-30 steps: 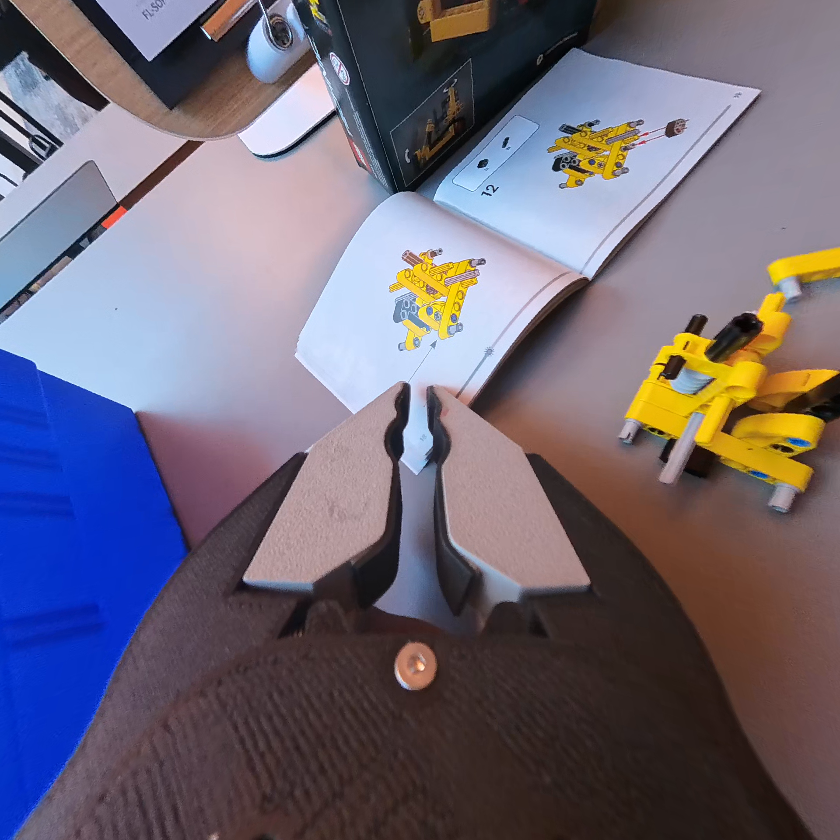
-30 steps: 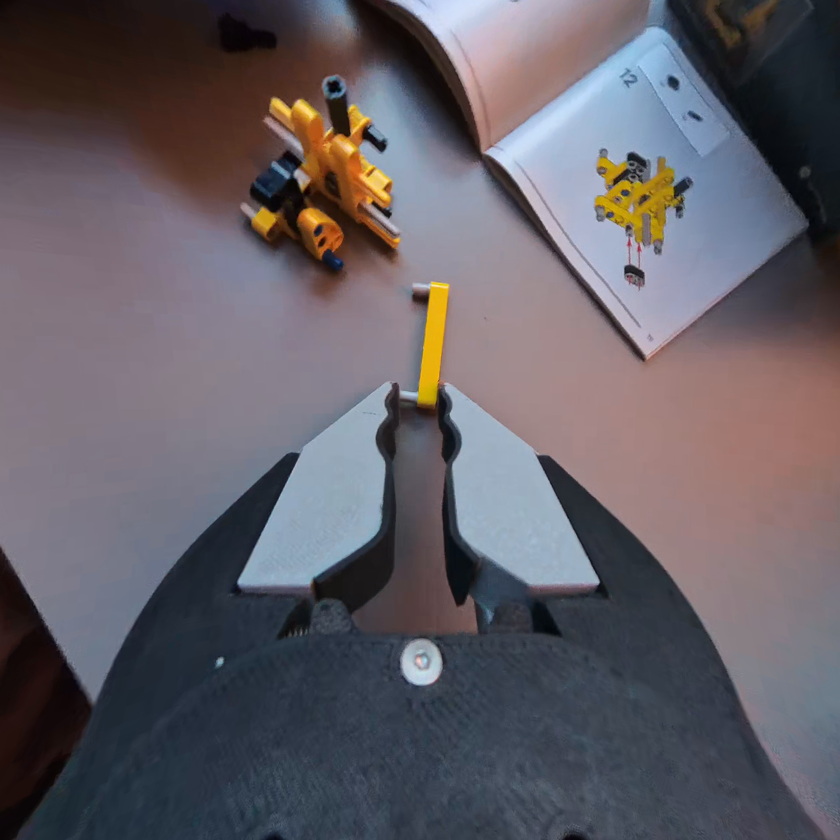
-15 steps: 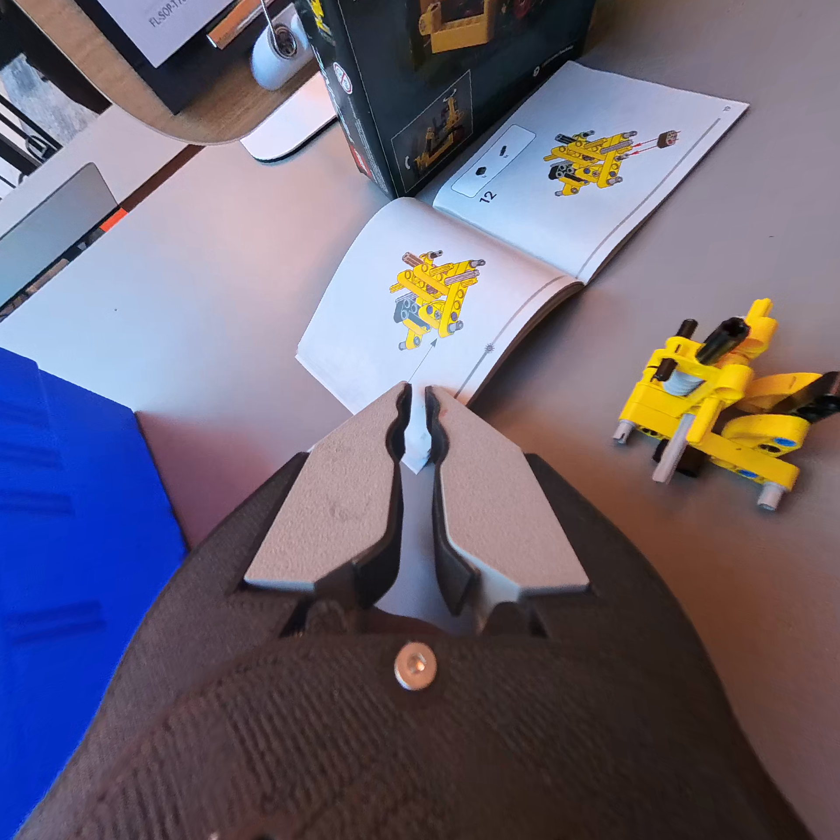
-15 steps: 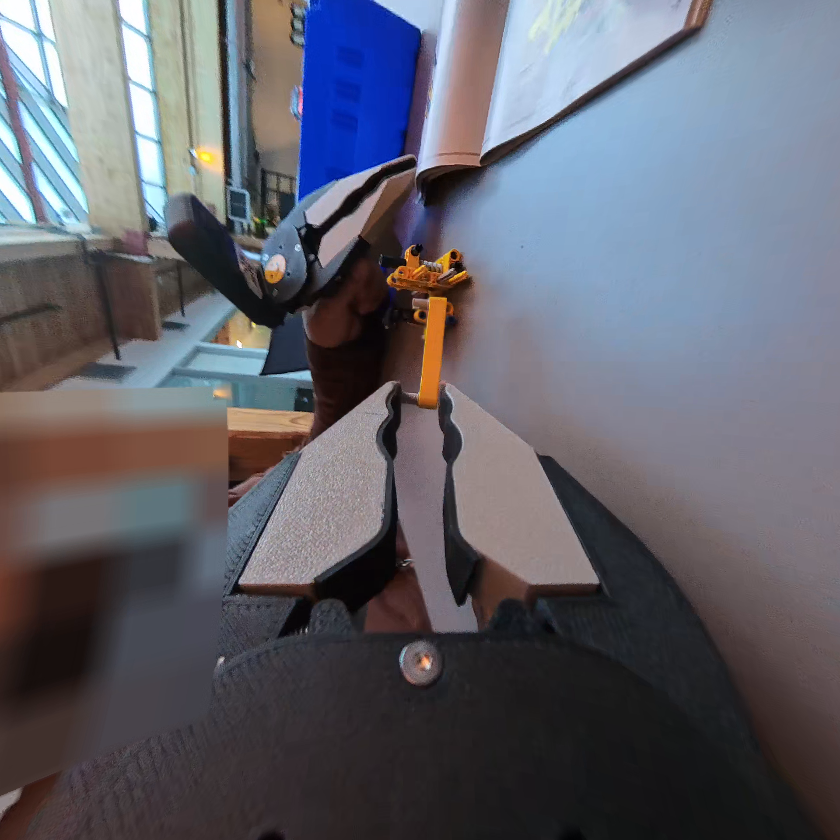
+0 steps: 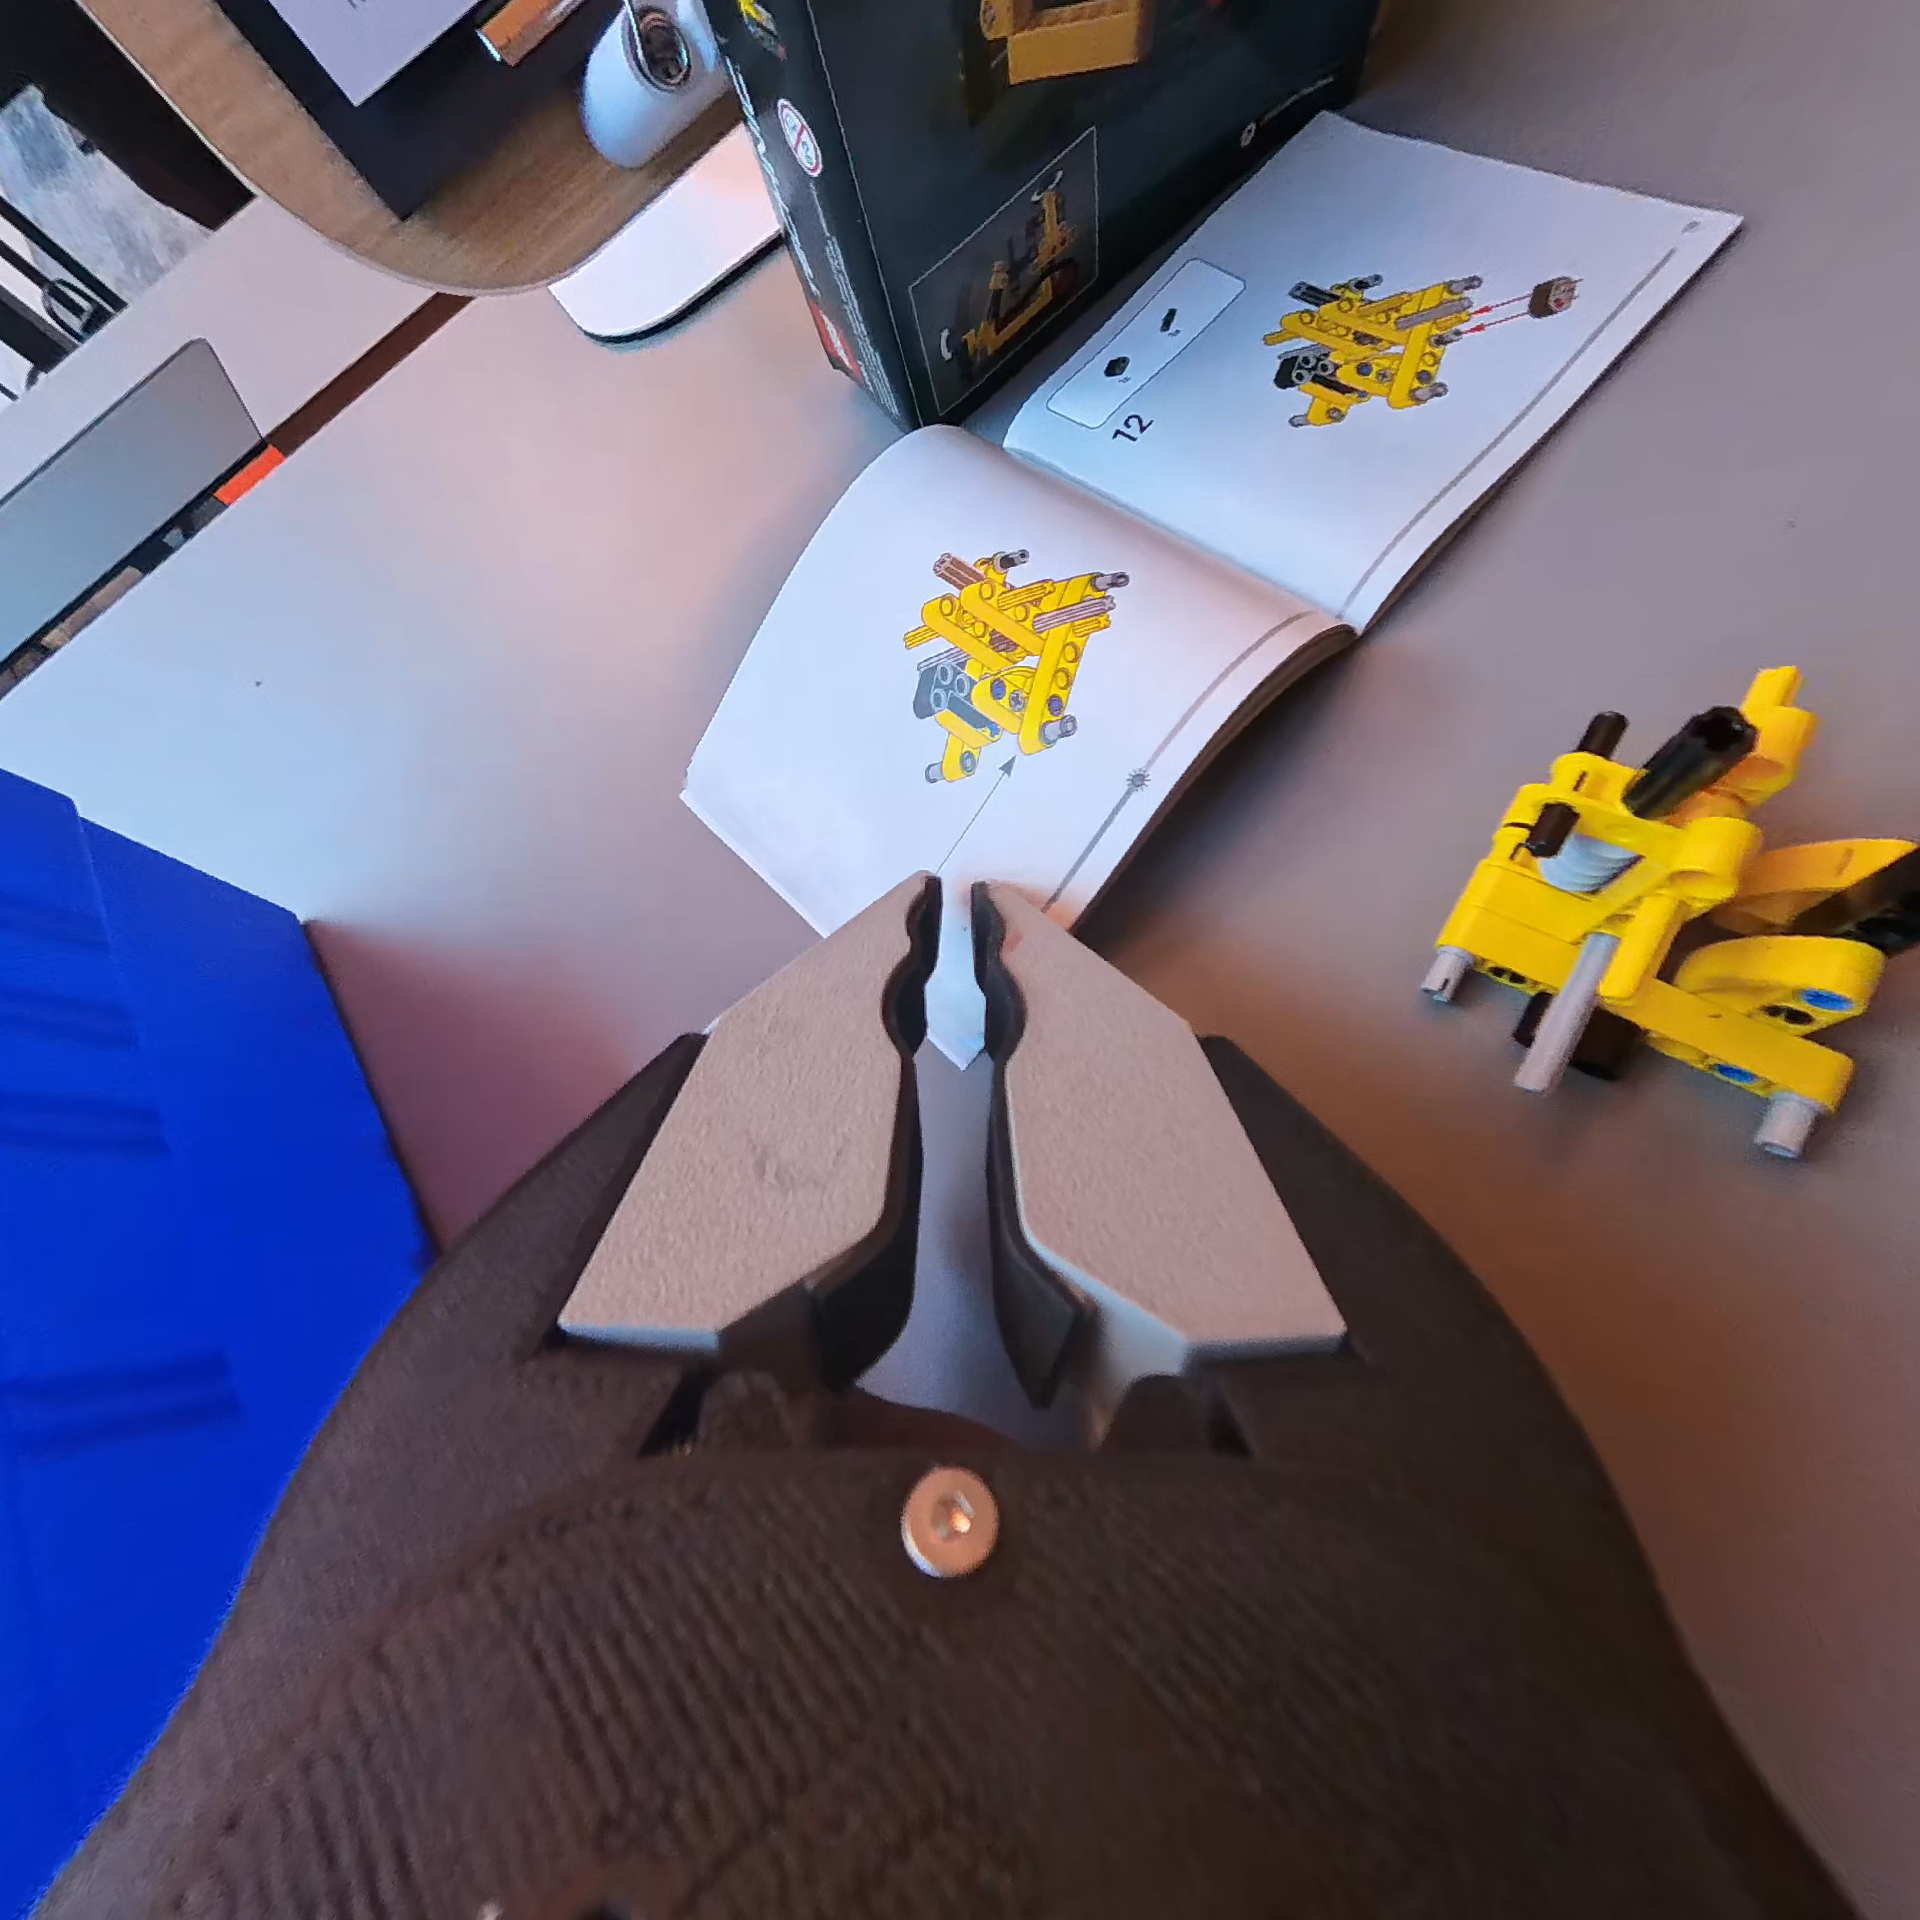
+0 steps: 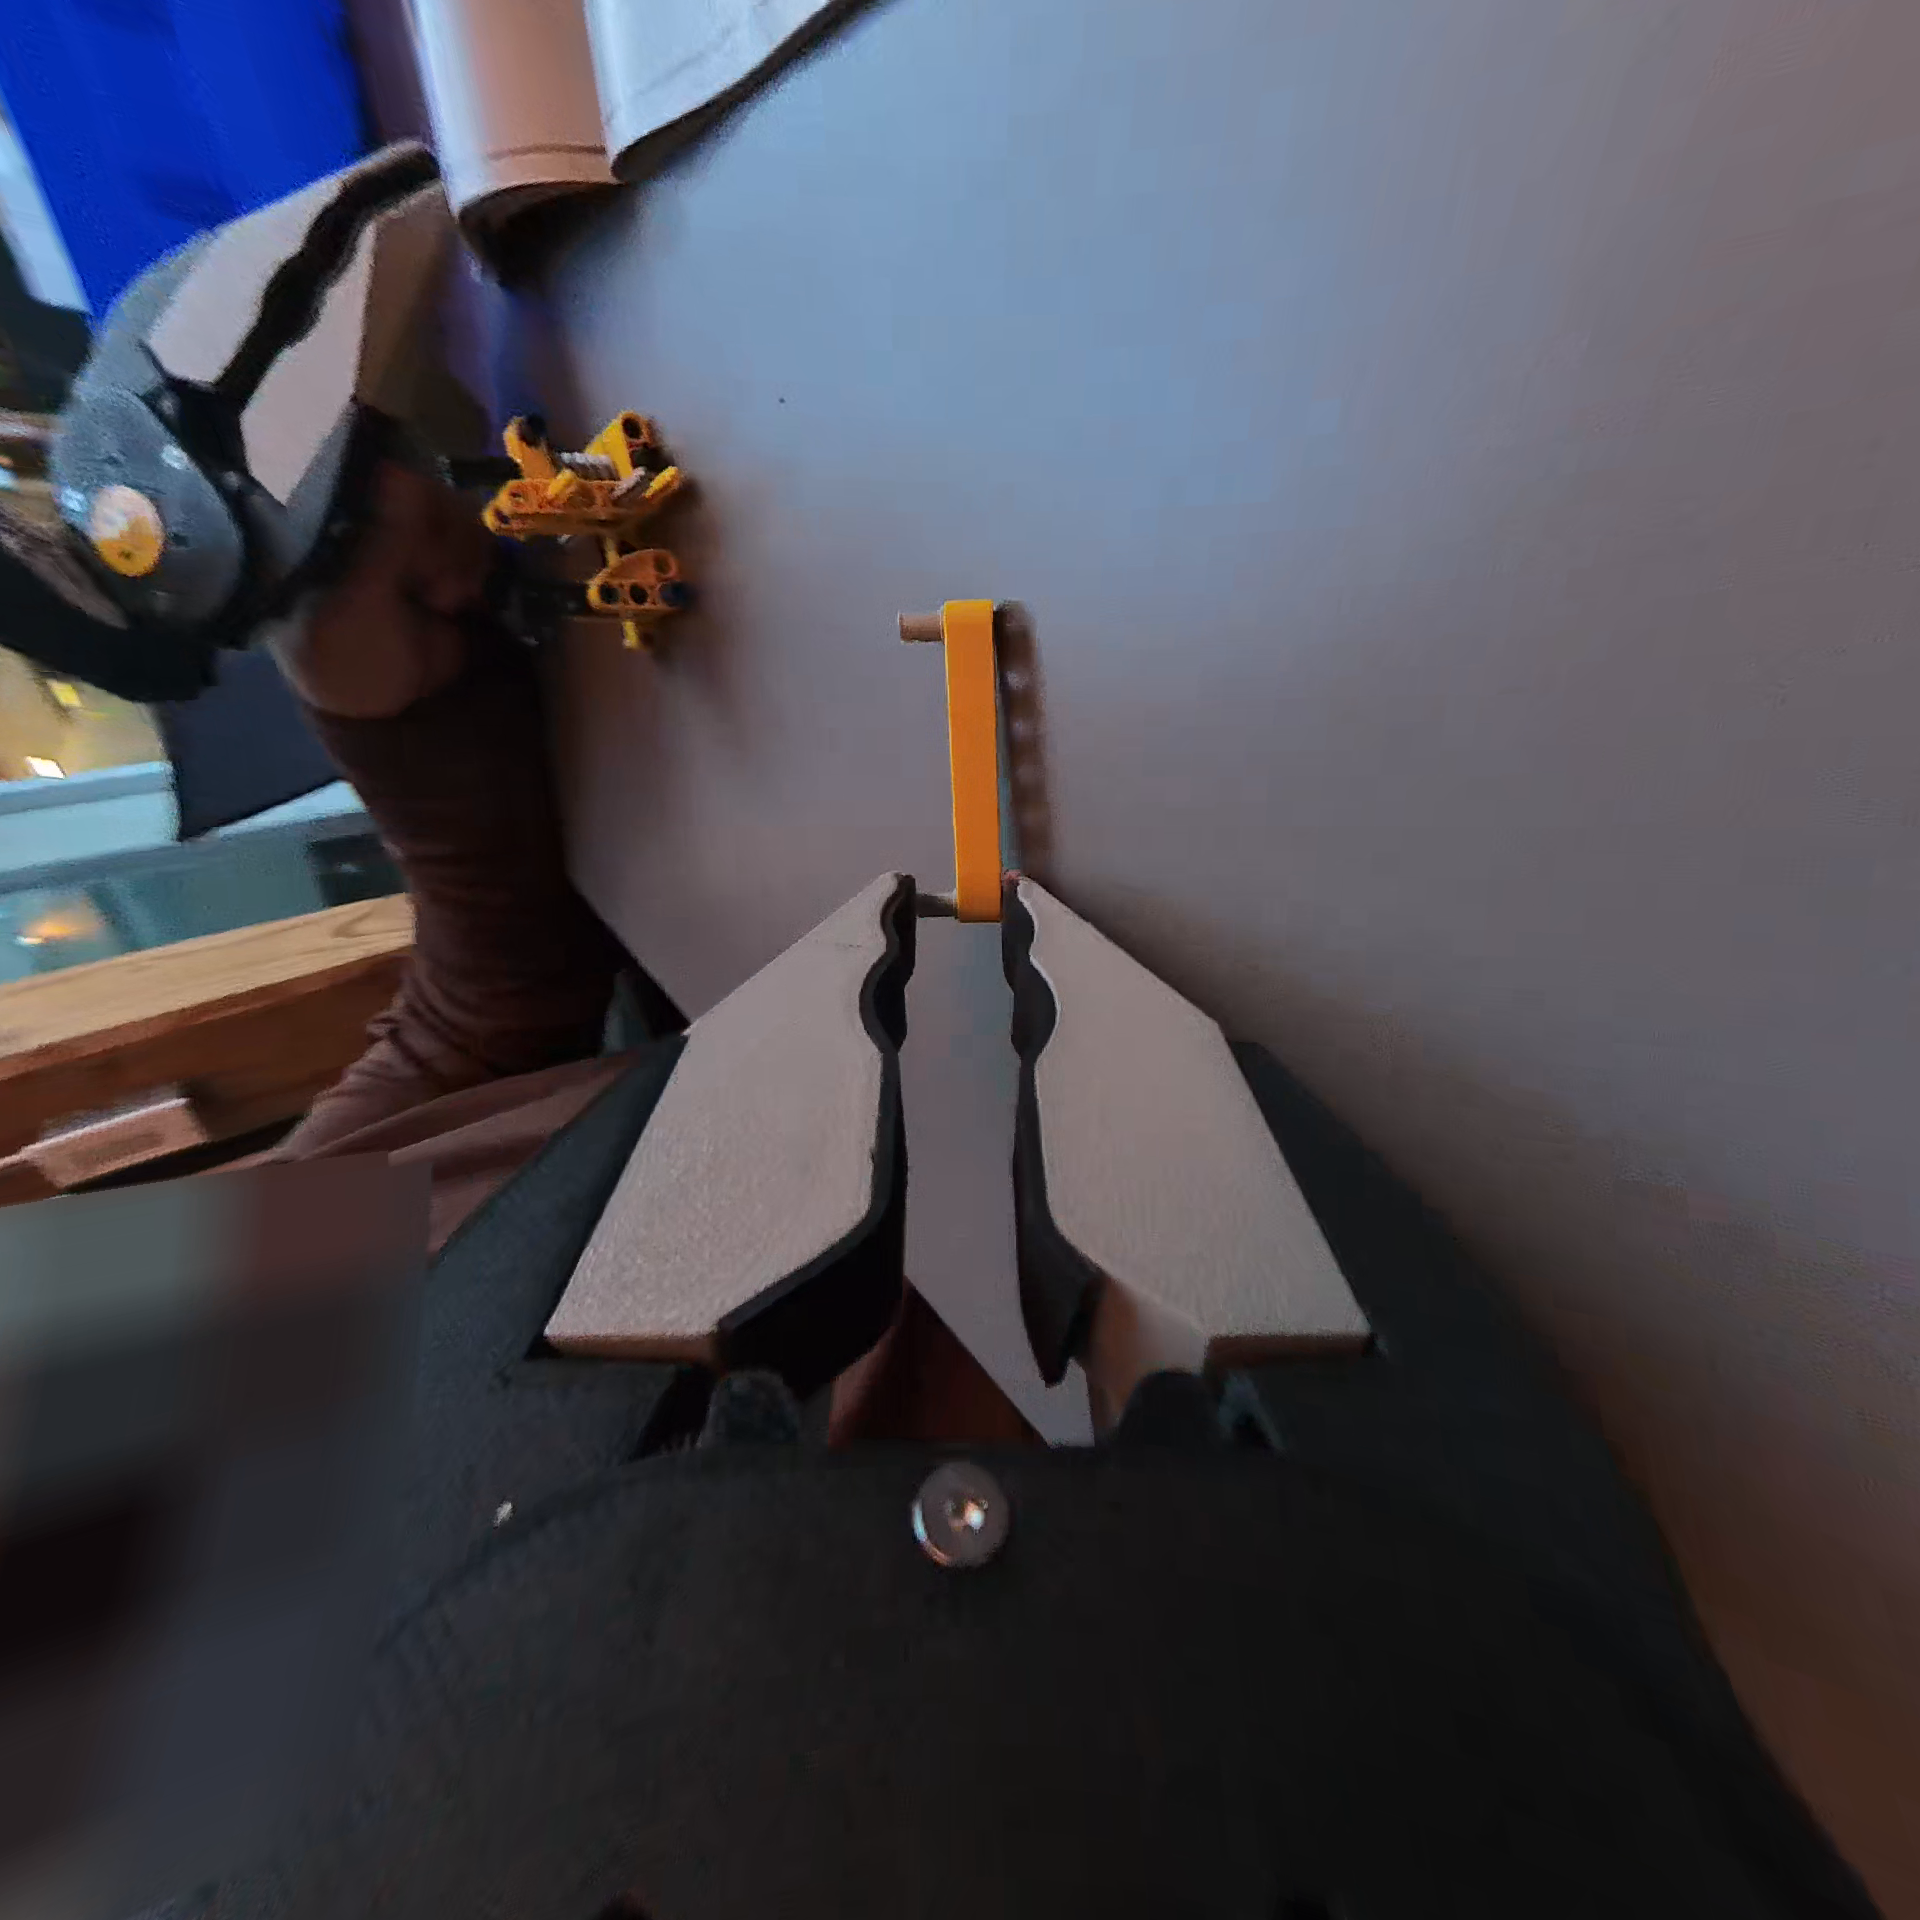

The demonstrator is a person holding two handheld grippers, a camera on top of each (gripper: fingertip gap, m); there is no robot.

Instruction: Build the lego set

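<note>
My right gripper (image 6: 958, 902) is rolled on its side, so the table (image 6: 1403, 520) stands like a wall on the right. It is shut on the near end of a yellow beam (image 6: 971, 748), which has a tan pin at its far end and lies close along the table. The yellow lego assembly (image 6: 592, 509) sits on the table farther off, near the left gripper (image 6: 312, 249). In the left wrist view my left gripper (image 5: 956, 894) is shut and empty, above the near corner of the open instruction booklet (image 5: 1039, 644). The assembly (image 5: 1652, 914) lies to its right.
The dark lego box (image 5: 987, 177) stands behind the booklet. A blue object (image 5: 156, 1143) lies at the left, a laptop (image 5: 114, 468) and a white stand base (image 5: 665, 270) at the back. A person's sleeve (image 6: 447, 810) shows below the left gripper.
My right gripper rolled from looking down to lying sideways along the table, still holding the beam, and the assembly now lies off to its left. My left gripper has hardly moved.
</note>
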